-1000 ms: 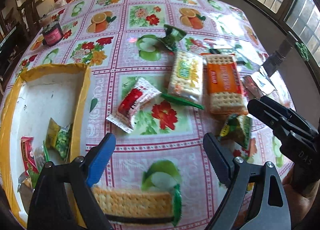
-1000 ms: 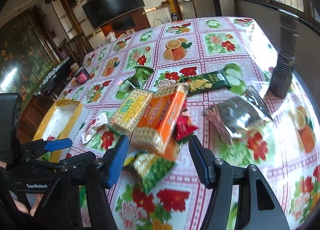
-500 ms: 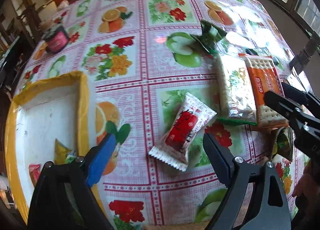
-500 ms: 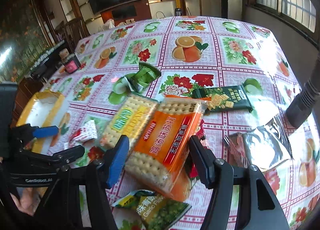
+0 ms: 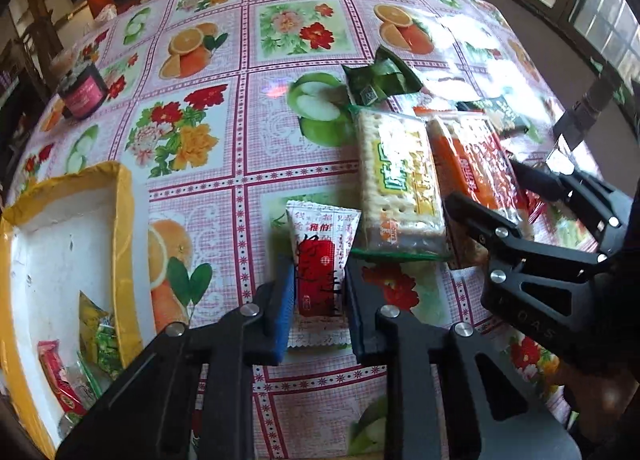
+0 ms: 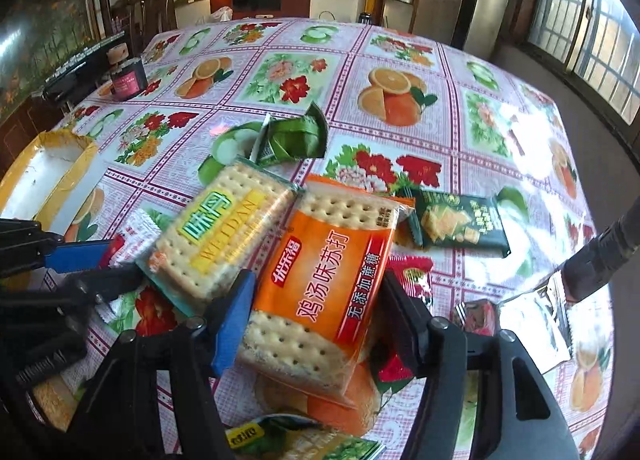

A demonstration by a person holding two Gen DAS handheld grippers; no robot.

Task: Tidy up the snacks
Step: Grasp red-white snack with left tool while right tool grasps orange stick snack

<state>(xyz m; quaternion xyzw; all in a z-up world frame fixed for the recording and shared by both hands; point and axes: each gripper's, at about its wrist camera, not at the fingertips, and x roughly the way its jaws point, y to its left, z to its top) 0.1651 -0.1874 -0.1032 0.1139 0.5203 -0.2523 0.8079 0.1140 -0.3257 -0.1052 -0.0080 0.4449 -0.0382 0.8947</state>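
Observation:
A small white and red snack packet (image 5: 320, 236) lies on the flowered tablecloth. My left gripper (image 5: 318, 264) is closing on it, and its blue pad and black finger press on the packet's sides. My right gripper (image 6: 318, 280) straddles an orange cracker pack (image 6: 332, 244). Its jaws are closing with the pack between them, and the pads do not clearly squeeze it. A yellow-green cracker pack (image 6: 224, 236) lies beside the orange one on the left. A yellow box with a white inside (image 5: 120, 219) stands at the left and holds a few small packets (image 5: 96, 336).
Around the crackers lie a bright green packet (image 5: 380, 79), a dark green packet (image 6: 456, 223), a red packet (image 6: 408, 272) and a silver pouch (image 6: 548, 320). A pink jar (image 5: 82, 91) stands far left. A dark cylinder (image 6: 600, 260) stands near the table's right edge.
My left gripper moved over the white and red packet and closed on it from wide open. My right gripper came down and rolled until it straddled the orange pack.

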